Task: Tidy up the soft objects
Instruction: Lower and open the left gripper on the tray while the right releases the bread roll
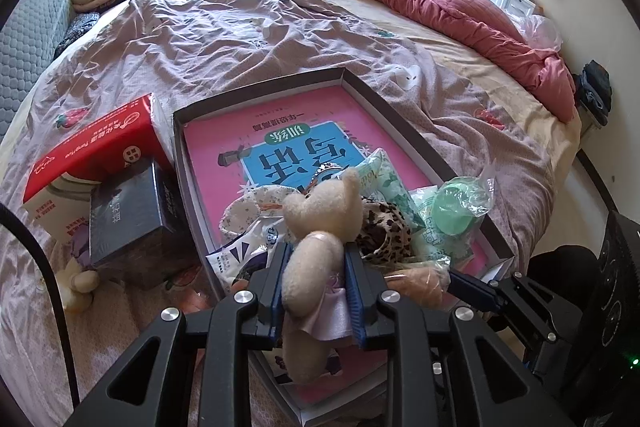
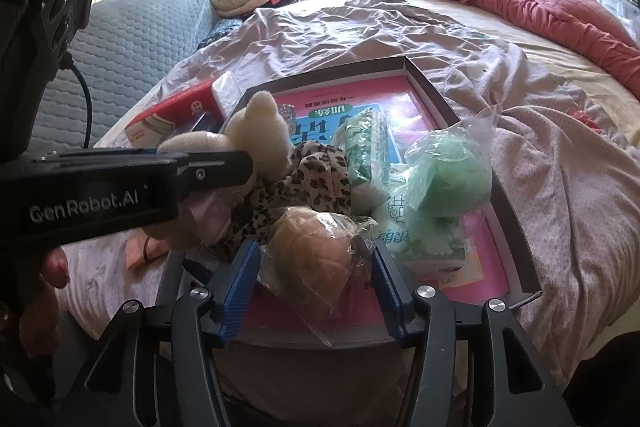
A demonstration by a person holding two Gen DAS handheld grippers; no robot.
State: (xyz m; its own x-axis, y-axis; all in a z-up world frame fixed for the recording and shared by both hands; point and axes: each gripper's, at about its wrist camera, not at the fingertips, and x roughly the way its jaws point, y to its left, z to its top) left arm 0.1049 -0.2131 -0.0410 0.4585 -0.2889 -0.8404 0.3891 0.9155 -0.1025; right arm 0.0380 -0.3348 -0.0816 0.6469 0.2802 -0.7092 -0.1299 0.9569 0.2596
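Holding a soft bear (image 1: 316, 259), the left hand-held gripper (image 1: 316, 267) has its blue fingers squeezed tight on the toy, at the near end of the box (image 1: 260, 89). The right hand-held gripper (image 2: 316, 267) sits half open around a bagged bun (image 2: 312, 259); its fingers look close to the bag, but I cannot tell if they press it. Both soft things look like they are going into the box. Next, I think each one needs a free spot, then a gentle let go. The near end of the box is crowded with a spotted cloth (image 2: 304, 179) and green bags (image 2: 452, 171). The far end of the box has open room. The box walls are low, so lift over them.
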